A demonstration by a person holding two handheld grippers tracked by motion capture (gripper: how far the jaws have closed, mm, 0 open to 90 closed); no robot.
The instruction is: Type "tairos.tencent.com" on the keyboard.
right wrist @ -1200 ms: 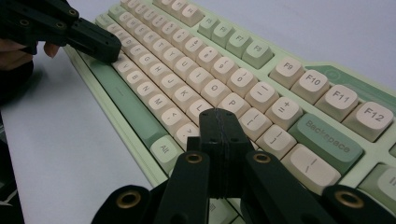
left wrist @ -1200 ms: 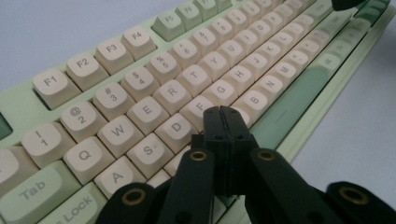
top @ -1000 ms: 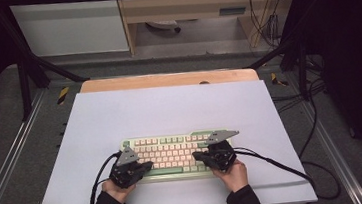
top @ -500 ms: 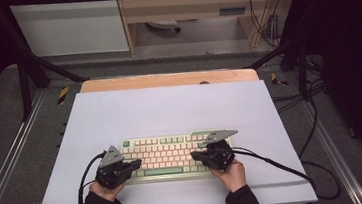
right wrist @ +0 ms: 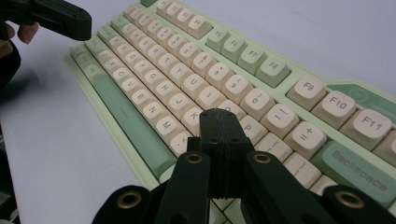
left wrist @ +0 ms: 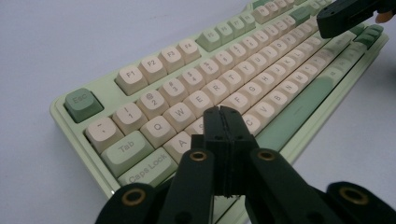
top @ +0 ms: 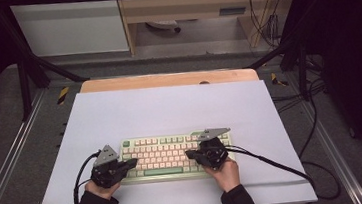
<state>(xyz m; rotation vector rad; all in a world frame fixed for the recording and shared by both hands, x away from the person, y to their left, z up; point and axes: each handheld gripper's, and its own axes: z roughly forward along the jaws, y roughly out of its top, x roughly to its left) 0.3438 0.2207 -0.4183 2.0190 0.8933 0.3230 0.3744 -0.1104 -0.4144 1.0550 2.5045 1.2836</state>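
Observation:
A pale green keyboard (top: 174, 155) with cream keys lies near the front of a white sheet (top: 169, 108). My left gripper (top: 133, 163) is at the keyboard's left end with its tip over the left keys. In the left gripper view its jaws (left wrist: 222, 112) are pressed together with nothing between them, just above the keys (left wrist: 196, 88) around S and D. My right gripper (top: 189, 154) hovers over the right half of the keyboard. Its jaws (right wrist: 218, 114) are also shut and empty, above the keys (right wrist: 187, 84) near K and L.
A wooden table edge (top: 167, 79) shows beyond the sheet. Black cables (top: 275, 160) trail from the right gripper across the sheet to the right, and another cable (top: 78, 177) loops at the left. Metal frame rails (top: 4, 164) flank the table.
My left gripper has slid left along the keyboard, from over the left keys to its left end. The right gripper has stayed in place. Both stay shut.

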